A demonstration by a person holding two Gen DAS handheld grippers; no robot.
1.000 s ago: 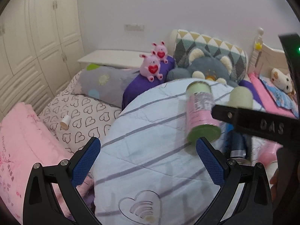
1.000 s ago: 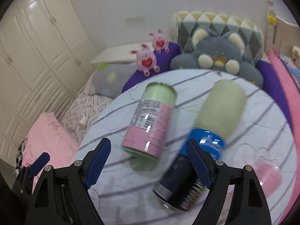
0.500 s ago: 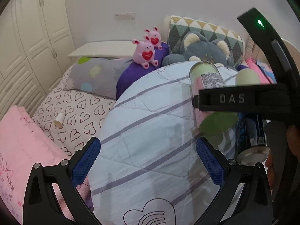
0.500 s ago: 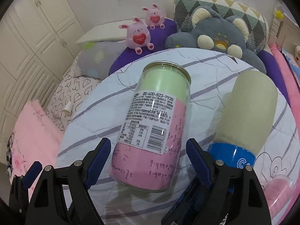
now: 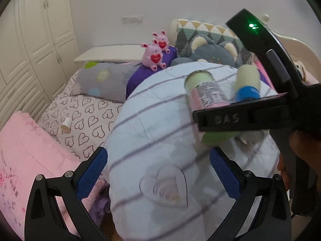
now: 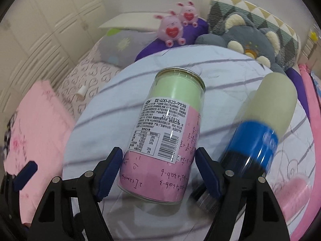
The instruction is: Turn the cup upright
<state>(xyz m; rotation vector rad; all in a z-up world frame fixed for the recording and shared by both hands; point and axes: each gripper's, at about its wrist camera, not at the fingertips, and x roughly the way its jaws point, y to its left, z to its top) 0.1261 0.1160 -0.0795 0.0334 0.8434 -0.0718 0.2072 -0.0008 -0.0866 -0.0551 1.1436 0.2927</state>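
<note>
A clear cup with a green and pink label (image 6: 170,138) lies on its side on a clear round table top over the striped quilt. My right gripper (image 6: 158,170) has its blue pads on either side of the cup's pink end, close to its walls; whether they press it is unclear. The same cup (image 5: 206,98) shows in the left wrist view, partly behind the right gripper's black body. My left gripper (image 5: 158,172) is open and empty, below and left of the cup.
A second cup, pale green, blue and black (image 6: 258,136), lies on its side just right of the first one. Plush toys (image 6: 172,30), a grey pillow (image 5: 100,80) and a pink blanket (image 5: 26,156) lie around on the bed. A heart mark (image 5: 164,186) lies near the left gripper.
My right gripper has moved forward over the green and pink cup and its jaws have narrowed around the pink end. The left gripper has shifted slightly and stays open.
</note>
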